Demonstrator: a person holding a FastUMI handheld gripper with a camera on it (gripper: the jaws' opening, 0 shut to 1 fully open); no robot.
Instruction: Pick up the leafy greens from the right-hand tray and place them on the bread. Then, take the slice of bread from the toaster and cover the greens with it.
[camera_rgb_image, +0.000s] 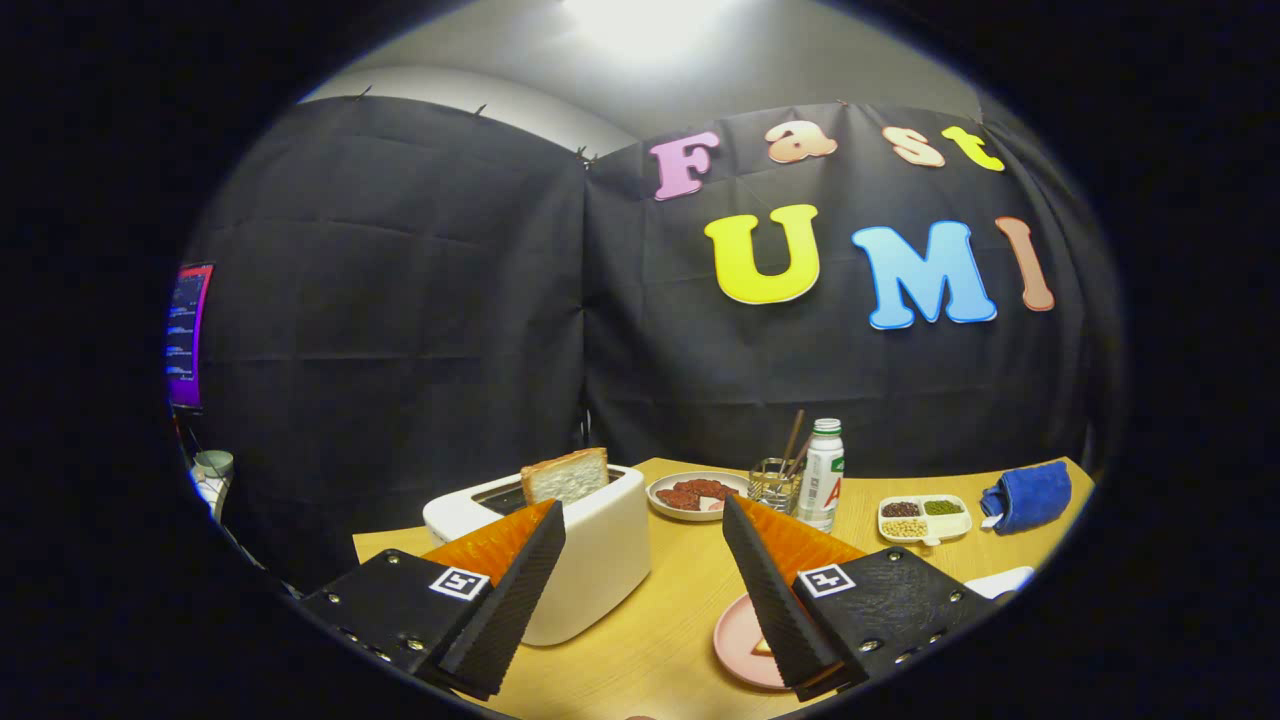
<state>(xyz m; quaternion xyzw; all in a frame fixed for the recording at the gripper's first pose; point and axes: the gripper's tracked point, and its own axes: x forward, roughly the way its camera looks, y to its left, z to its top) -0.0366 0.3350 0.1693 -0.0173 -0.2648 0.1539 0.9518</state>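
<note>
Black cloth backs a wooden bench where a white toaster holds a slice of bread upright in its slot, just ahead of the tool, whose fingers stand wide apart, empty; a pink plate lies beneath the right finger

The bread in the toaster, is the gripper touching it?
Apart. The gripper view shows the gripper open, with nothing between its fingers; the bread slice stands in the white toaster beyond the left fingertip, with toaster top visible between them.

Bread slice in toaster, apparently left of plate.
</note>
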